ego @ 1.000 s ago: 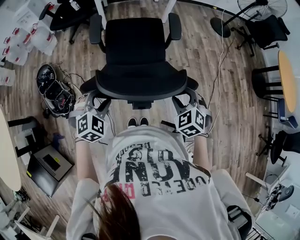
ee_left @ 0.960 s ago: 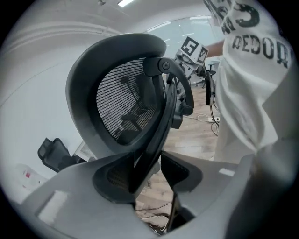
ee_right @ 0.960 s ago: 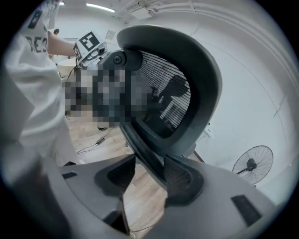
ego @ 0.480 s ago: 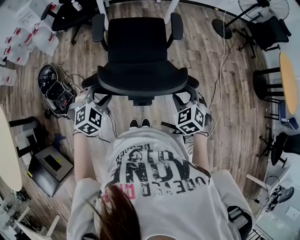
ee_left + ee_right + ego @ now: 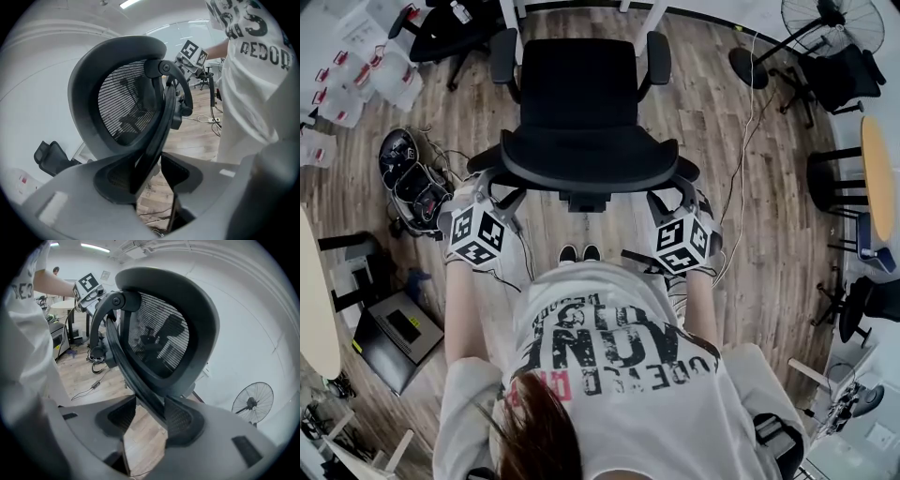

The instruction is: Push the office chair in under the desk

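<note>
A black office chair faces away from me, its seat toward the white desk legs at the top of the head view. Its mesh backrest is nearest me. My left gripper straddles the backrest's left edge and my right gripper its right edge. In the left gripper view the backrest frame runs down between the jaws of the left gripper, against one pad, floor showing beside the other. The right gripper likewise has the frame between open jaws.
Another black chair stands at top left near white boxes. A bag with cables and a black case lie on the floor at left. A fan, stools and a round table stand at right. A cable crosses the floor.
Both grippers have moved a little up the picture with the backrest between their jaws. The chair has rolled slightly toward the desk legs.
</note>
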{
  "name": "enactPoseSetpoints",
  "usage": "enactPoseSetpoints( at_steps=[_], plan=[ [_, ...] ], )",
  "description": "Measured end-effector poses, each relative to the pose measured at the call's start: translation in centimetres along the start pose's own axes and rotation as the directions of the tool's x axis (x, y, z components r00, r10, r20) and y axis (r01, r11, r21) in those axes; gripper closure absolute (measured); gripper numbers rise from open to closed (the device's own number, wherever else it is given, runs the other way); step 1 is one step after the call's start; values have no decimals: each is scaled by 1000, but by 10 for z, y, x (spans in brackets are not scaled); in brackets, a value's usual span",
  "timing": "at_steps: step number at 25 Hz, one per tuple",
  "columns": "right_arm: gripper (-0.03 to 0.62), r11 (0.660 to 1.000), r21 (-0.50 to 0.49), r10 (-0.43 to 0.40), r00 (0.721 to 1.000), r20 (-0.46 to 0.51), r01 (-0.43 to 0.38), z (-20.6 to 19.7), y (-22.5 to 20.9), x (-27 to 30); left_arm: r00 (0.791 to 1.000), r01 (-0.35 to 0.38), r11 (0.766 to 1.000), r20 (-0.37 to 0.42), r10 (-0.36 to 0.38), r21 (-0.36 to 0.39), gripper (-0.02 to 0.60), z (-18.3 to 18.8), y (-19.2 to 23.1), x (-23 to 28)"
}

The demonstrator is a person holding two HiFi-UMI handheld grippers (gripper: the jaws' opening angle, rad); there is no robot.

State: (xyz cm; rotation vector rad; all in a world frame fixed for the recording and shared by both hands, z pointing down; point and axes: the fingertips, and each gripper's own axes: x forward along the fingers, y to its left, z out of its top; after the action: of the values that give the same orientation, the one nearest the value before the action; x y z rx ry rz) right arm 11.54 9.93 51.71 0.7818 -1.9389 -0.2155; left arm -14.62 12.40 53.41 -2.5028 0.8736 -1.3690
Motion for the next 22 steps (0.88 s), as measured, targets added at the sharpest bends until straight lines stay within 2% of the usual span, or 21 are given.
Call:
enactPoseSetpoints(
  at_steps=[12,22],
  plan=[
    [418,1000,2,5,1000,21,-5,7,-8,8,1000,4,1000,-8,-4,12,396,-3,16,8],
    [418,1000,5,14,999,45,-15,10,-17,14,1000,-23,1000,-8,23,11,391,-1,24,14]
  ],
)
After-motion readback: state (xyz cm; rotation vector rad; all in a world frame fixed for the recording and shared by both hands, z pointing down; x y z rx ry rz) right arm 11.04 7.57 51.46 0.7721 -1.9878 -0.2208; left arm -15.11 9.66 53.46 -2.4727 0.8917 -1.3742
